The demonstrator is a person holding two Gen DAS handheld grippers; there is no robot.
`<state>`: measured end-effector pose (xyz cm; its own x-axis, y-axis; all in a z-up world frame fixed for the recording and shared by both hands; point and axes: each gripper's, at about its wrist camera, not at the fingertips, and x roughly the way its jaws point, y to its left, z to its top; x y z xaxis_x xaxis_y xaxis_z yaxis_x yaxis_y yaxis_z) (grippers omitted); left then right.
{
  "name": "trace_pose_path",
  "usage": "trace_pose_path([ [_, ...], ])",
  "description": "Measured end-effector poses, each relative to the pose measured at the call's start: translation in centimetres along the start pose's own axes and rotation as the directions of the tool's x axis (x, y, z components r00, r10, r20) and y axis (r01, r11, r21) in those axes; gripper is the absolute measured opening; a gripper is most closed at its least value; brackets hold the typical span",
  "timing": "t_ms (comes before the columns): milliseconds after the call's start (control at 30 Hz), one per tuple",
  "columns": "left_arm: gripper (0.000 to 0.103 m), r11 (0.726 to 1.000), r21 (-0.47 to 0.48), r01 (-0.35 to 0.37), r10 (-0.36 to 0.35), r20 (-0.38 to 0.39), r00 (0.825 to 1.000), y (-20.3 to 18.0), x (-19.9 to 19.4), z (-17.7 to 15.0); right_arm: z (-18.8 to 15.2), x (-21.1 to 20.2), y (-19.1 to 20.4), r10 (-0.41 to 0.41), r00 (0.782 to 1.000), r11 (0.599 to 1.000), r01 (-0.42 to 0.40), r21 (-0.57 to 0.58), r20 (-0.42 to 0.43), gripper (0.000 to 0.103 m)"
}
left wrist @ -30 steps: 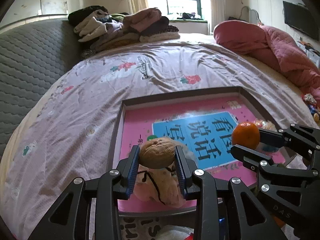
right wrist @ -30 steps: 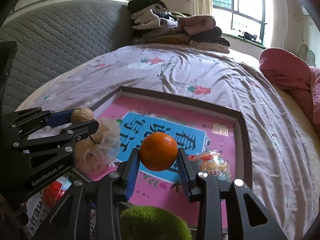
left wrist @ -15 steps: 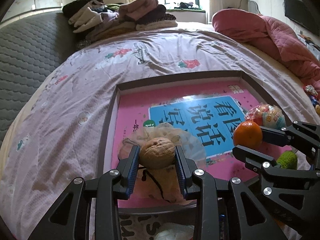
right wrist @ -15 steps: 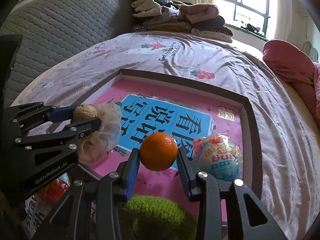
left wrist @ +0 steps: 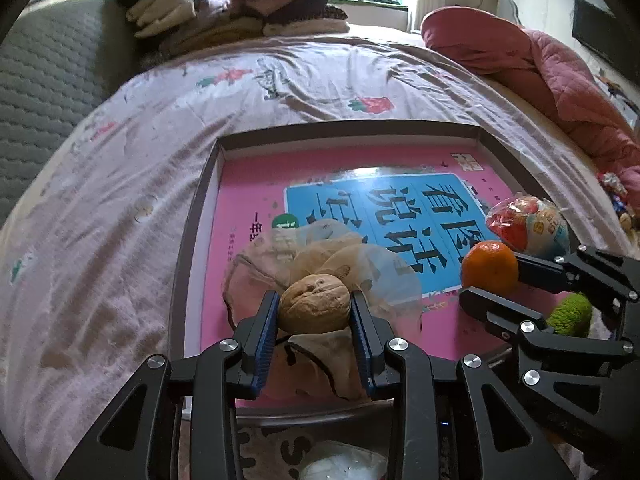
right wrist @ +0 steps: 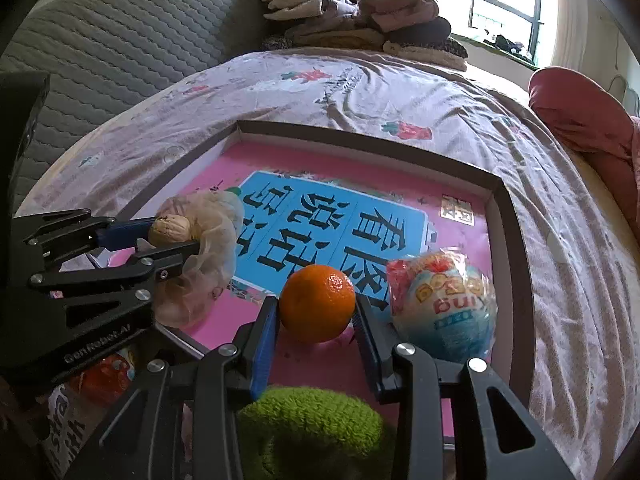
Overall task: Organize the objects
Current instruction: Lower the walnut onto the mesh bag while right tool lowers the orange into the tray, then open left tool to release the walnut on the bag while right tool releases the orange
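My left gripper (left wrist: 315,312) is shut on a brown walnut (left wrist: 314,309), just above a beige mesh pouch (left wrist: 344,256) lying in the pink box lid (left wrist: 248,200). It also shows in the right wrist view (right wrist: 170,236) with the walnut (right wrist: 170,229). My right gripper (right wrist: 317,312) is shut on an orange tangerine (right wrist: 317,303), low over the lid's near part (right wrist: 472,184). The tangerine (left wrist: 489,267) also shows in the left wrist view. A wrapped toy egg (right wrist: 442,304) lies in the lid just right of the tangerine.
A green fuzzy ball (right wrist: 316,424) sits under my right gripper. The lid lies on a bed with a lilac sheet (left wrist: 120,200). Folded clothes (left wrist: 224,12) are stacked at the bed's far end, a pink quilt (left wrist: 540,68) at the right. Packets (right wrist: 104,376) lie at the near left.
Both grippers have moved forward and down toward the lid with the walnut and tangerine still held. The toy egg and green ball are now closer in view.
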<state>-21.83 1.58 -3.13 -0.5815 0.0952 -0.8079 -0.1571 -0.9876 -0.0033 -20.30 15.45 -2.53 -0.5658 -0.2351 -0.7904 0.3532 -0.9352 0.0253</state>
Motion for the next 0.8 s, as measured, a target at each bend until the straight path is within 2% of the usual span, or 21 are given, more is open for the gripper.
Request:
trace_pose_path([
  [533, 0.036, 1.000, -0.024, 0.012, -0.013, -0.029, 0.999, 0.49, 0.00, 0.02, -0.02, 0.04, -0.24, 0.005, 1.000, 1.000, -0.004, 0.014, -0.010, 0.038],
  [633, 0.039, 0.999, -0.032, 0.014, -0.015, -0.032, 0.999, 0.61, -0.04, 0.06, -0.03, -0.03, -0.28, -0.001, 1.000, 1.000, 0.001, 0.017, -0.007, 0.038],
  [700, 0.045, 0.999, -0.035, 0.015, -0.016, -0.036, 0.999, 0.66, -0.06, 0.14, 0.04, -0.10, -0.38, 0.001, 1.000, 1.000, -0.001, 0.023, -0.005, 0.039],
  [800, 0.046, 0.999, -0.040, 0.015, -0.016, -0.035, 0.999, 0.78, -0.19, 0.11, 0.19, -0.17, -0.58, -0.001, 1.000, 0.999, 0.001, 0.032, -0.005, 0.044],
])
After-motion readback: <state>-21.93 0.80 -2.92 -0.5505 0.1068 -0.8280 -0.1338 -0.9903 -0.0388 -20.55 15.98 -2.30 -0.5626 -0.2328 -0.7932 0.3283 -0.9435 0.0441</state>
